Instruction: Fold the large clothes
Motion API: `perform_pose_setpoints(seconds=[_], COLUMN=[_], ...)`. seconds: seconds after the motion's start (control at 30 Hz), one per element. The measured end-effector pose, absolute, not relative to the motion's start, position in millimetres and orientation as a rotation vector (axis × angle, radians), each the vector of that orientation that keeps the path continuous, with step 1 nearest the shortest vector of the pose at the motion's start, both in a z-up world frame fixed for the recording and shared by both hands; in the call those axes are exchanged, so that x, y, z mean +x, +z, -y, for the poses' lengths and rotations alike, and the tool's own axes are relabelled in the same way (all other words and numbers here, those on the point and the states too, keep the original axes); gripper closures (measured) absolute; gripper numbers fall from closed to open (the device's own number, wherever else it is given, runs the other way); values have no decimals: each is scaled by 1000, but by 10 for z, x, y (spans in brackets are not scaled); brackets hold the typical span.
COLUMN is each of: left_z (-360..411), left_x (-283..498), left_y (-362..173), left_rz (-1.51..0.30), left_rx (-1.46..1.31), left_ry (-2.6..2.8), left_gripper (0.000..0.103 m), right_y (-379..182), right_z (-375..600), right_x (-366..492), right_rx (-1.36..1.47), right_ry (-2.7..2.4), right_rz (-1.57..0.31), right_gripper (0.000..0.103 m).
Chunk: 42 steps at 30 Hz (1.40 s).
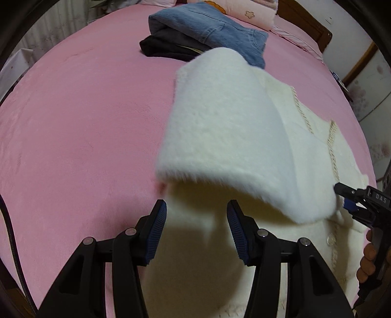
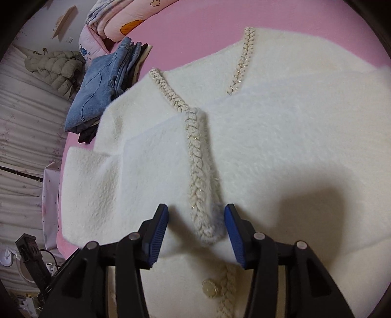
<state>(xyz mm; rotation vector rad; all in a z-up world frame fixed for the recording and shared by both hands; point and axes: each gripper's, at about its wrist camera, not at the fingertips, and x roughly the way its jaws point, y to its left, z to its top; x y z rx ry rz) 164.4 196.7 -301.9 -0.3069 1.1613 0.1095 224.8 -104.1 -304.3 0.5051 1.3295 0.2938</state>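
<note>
A fluffy white cardigan with braided gold-flecked trim and a pearl button lies on the pink bed. In the left wrist view its sleeve is folded across the body, its blurred cuff edge just beyond my left gripper. That gripper stands open with nothing pressed between its pads. My right gripper is open too, straddling a raised fold of the trimmed front edge without touching it. It also shows at the right edge of the left wrist view, right gripper, beside the sleeve's corner.
A stack of folded clothes, blue jeans over a dark garment, sits at the far side of the pink bedsheet. Pink pillows lie beyond. A padded jacket hangs off the bed's left. A hand holds the right gripper.
</note>
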Motion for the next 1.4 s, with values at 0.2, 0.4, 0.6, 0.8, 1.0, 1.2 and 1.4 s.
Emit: perform_pose_setpoints(seconds=[0.2,0.4,0.6,0.8,1.0,1.2,1.4], left_z=[-2093,-2097,-2043,-2122,-2118,-2126,-2129], left_x=[1761,1916,1903,1852,1849,1866,1961], left_y=[-3038,-3106,-3180,-3282,-3308,-3299,-3273], left_rz=[-1107,-1100,-1120,-1146,-1161,-1179,-1229], left_rx=[-312,-301,-305,-384,-389,-382,-346], left_ry=[154,183,234,250,213,200,153], left_gripper=[53,53,53,53,70,73,68], right_y=[-3083,-2590,-1534,-1305,-1774,-2337,-2860], right_z=[890,701,671,919,984,1228,1472], right_x=[2352,2368,2349,2439,2466,2463,2419], right_rx=[474,314,150,96,53,73,148], right_ry=[378,433,415,295,235,120,86], right_rz=[-1315,-1187,-869,-803,-914,-1039,-1252], right_gripper=[67,83,84,84,84,84,79])
